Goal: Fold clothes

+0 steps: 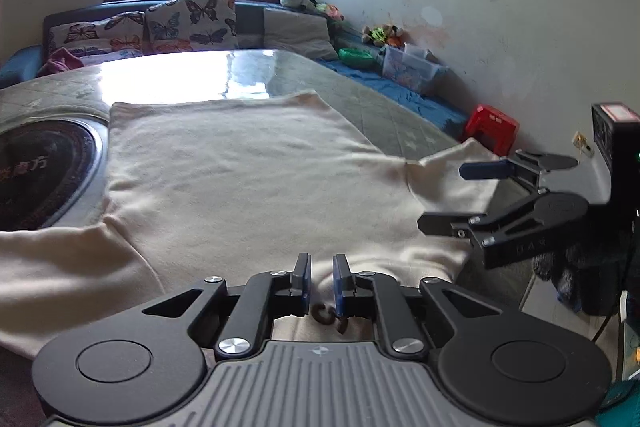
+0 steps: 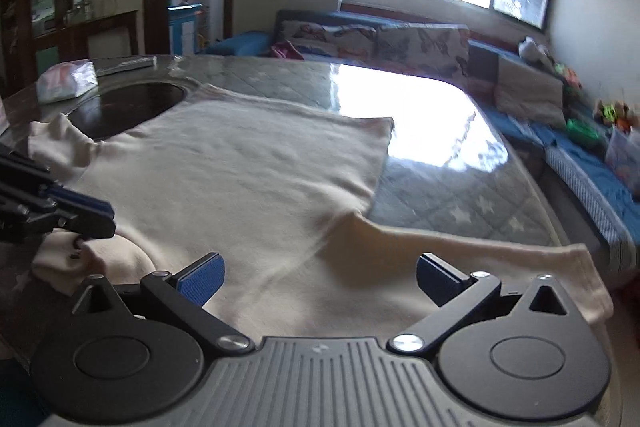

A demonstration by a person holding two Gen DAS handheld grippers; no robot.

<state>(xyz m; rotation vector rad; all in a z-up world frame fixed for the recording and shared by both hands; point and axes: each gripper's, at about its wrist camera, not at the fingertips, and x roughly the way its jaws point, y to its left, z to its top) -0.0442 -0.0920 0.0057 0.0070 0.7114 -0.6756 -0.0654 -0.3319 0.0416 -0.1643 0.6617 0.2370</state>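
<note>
A cream long-sleeved top (image 1: 248, 179) lies spread flat on the table, hem at the far side, sleeves out to both sides; it also shows in the right wrist view (image 2: 248, 167). My left gripper (image 1: 321, 277) is shut on the top's collar edge at the near side, and shows from the side in the right wrist view (image 2: 94, 215). My right gripper (image 2: 320, 281) is open and empty, just above the cloth near the right shoulder. In the left wrist view my right gripper (image 1: 448, 195) hovers over the right sleeve (image 1: 452, 183).
The table (image 1: 360, 99) has a quilted star-pattern cover under glass and a round dark inset (image 1: 44, 171) at the left. A white packet (image 2: 66, 81) lies at its far left. A sofa with butterfly cushions (image 1: 188, 21), a red stool (image 1: 492, 127) and toys stand beyond.
</note>
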